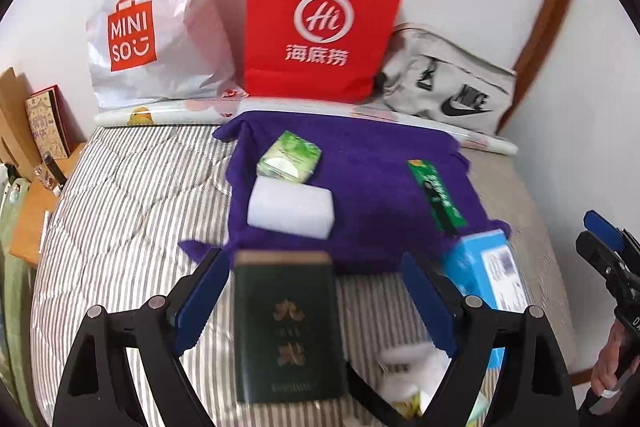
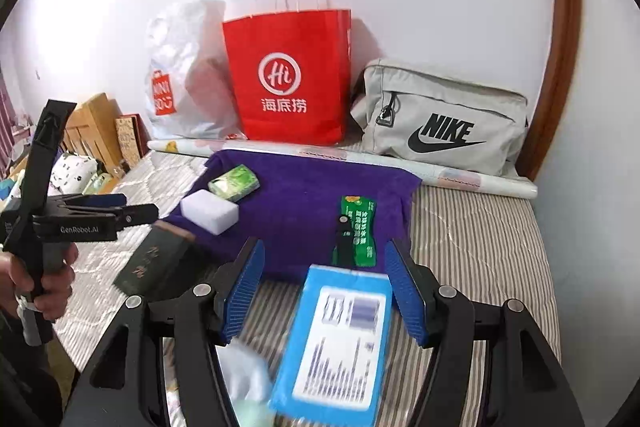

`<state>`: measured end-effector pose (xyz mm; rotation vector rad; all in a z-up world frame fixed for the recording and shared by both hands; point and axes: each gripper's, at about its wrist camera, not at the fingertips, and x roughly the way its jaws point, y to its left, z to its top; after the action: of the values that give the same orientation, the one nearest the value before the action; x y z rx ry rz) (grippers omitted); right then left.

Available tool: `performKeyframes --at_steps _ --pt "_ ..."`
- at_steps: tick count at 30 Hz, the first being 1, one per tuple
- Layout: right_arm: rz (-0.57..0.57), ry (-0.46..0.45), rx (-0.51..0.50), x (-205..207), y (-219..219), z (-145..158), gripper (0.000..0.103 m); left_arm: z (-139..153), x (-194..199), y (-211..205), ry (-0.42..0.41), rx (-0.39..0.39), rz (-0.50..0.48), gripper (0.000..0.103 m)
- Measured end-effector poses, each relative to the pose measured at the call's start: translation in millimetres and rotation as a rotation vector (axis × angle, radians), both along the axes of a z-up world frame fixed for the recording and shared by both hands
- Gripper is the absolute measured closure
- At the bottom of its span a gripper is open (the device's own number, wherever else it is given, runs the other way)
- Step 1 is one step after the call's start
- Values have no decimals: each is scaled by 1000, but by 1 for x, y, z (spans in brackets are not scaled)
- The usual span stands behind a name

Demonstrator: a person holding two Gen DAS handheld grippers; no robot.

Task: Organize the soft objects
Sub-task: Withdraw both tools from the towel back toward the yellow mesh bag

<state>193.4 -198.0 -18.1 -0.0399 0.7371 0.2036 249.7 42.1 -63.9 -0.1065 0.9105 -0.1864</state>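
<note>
the white sponge block [image 1: 291, 207] and green tissue pack [image 1: 289, 163] lie touching on the purple towel [image 1: 360, 187], with a green sachet [image 1: 436, 195] further right. left gripper [image 1: 316, 303] stands open astride the dark green box [image 1: 288, 327], pads clear of it; right gripper [image 2: 324, 291] open too, the blue box [image 2: 340, 347] between unpressed pads. i'd square the pads on flat sides and squeeze gently. readable: "miniso" on the white bag [image 1: 160, 15], "hi" on the red bag [image 1: 320, 23], "nike" on the grey pouch [image 2: 444, 119].

Bright, fisheye-warped, foreground motion-blurred.
</note>
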Motion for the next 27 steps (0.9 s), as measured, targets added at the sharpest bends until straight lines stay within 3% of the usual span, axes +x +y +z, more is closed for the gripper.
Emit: performKeyframes --at_steps 16,22,27 --pt "-17 -38 47 -110 -1 4 38 -10 -98 -3 5 4 -31 16" --pt "-20 -8 72 -131 -7 -14 36 -30 -117 0 40 -5 -22 16" --pt "-10 68 111 -134 -13 -46 34 -49 -126 -2 67 -24 -40 16"
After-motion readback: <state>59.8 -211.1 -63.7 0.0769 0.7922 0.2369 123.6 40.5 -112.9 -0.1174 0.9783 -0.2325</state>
